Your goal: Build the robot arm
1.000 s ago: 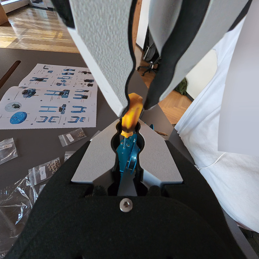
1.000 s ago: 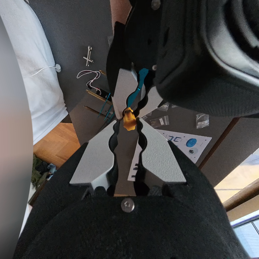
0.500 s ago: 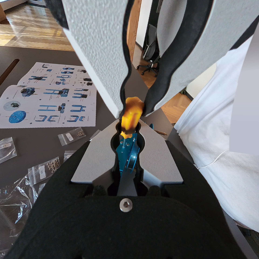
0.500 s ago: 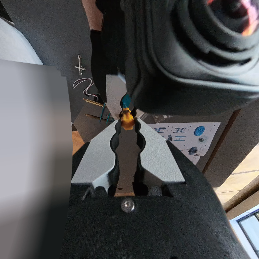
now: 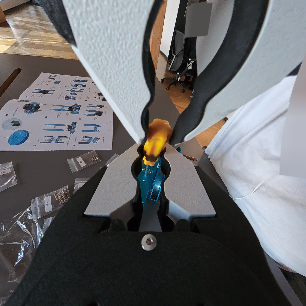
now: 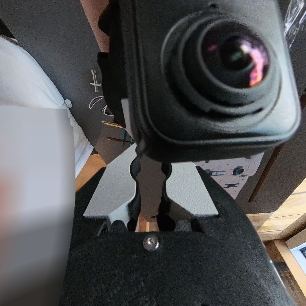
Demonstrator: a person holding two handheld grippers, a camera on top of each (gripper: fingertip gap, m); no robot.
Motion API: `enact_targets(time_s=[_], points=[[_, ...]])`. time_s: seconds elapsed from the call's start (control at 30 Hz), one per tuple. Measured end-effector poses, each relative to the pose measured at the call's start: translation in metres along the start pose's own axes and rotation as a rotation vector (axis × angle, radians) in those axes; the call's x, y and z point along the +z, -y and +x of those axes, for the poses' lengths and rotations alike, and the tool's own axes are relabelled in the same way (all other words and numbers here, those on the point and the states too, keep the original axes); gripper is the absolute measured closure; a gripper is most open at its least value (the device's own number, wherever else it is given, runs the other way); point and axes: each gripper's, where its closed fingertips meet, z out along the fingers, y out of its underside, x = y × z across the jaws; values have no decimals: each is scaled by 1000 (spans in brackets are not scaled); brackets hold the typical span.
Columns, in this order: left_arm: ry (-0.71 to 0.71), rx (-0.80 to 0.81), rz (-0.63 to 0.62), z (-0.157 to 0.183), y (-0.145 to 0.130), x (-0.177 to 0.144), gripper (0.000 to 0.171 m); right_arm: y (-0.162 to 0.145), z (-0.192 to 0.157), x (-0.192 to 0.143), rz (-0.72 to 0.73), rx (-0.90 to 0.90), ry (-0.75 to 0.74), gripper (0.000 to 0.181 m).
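In the left wrist view my left gripper is shut on a blue metal part, held edge-on between its fingers above the dark table. My right gripper comes down from above, shut on the yellow handle of a small screwdriver. The screwdriver's thin shaft meets the top of the blue part. In the right wrist view the left gripper's camera fills the upper frame. It hides my right fingertips, the screwdriver and the blue part. Only the bases of my right fingers show.
A printed instruction sheet lies at the left, with small bags of nuts and crumpled clear plastic nearer. A person in white is close on the right. A cross-shaped wrench, wires and brass standoffs lie by the table edge.
My right gripper has come closer over the left gripper, still holding the screwdriver on the blue part. The left gripper's camera now blocks the right wrist view, hiding the yellow handle.
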Motion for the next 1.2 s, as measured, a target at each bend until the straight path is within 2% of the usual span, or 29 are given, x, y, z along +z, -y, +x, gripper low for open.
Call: enact_targets(time_s=[0.07, 0.2, 0.27, 0.43, 0.53, 0.6, 0.67, 0.73, 0.83, 0.87, 0.9, 0.97, 1.03, 1.1, 1.17, 1.2], points=[[-2, 3, -1, 1, 0, 1, 156, 0, -3, -2, -3, -91, -3, 153], [-5, 5, -2, 2, 0, 1, 157, -1, -3, -4, 0, -180, -33, 165], [-5, 8, 0, 2, 1, 2, 157, -2, -4, -4, -6, -145, -46, 165], [3, 2, 4, 1, 1, 3, 157, -2, 0, -4, 9, 100, -56, 165], [10, 9, -1, 0, 0, 2, 158, 0, 0, -4, 37, 43, -51, 165], [5, 5, 5, 0, 1, 2, 158, 3, -2, -5, 100, 6, -25, 156], [-1, -4, 9, 0, 1, 2, 158, 8, -3, -13, 236, -38, 6, 153], [2, 1, 10, -1, 1, 2, 157, 14, 2, -27, 443, -90, -8, 149], [2, 9, 10, 0, 1, 3, 158, 17, 6, -58, 908, -200, -29, 137], [3, 12, 9, 0, 1, 3, 157, 14, 1, -68, 1090, -230, 9, 135], [3, 12, 9, 0, 1, 3, 157, 9, -1, -73, 1250, -226, 62, 125], [3, 12, 11, 0, 1, 3, 158, 1, 5, -67, 1467, -173, 134, 115], [2, 10, 12, 0, 1, 3, 158, -1, 8, -50, 1545, -148, 210, 106], [1, 8, 14, 0, 1, 3, 158, 0, 4, -37, 1590, -144, 285, 124], [0, 9, 14, 0, 1, 3, 158, 0, -2, -29, 1599, -177, 307, 150], [0, 11, 13, 0, 1, 3, 158, 1, -3, -24, 1577, -188, 296, 150]])
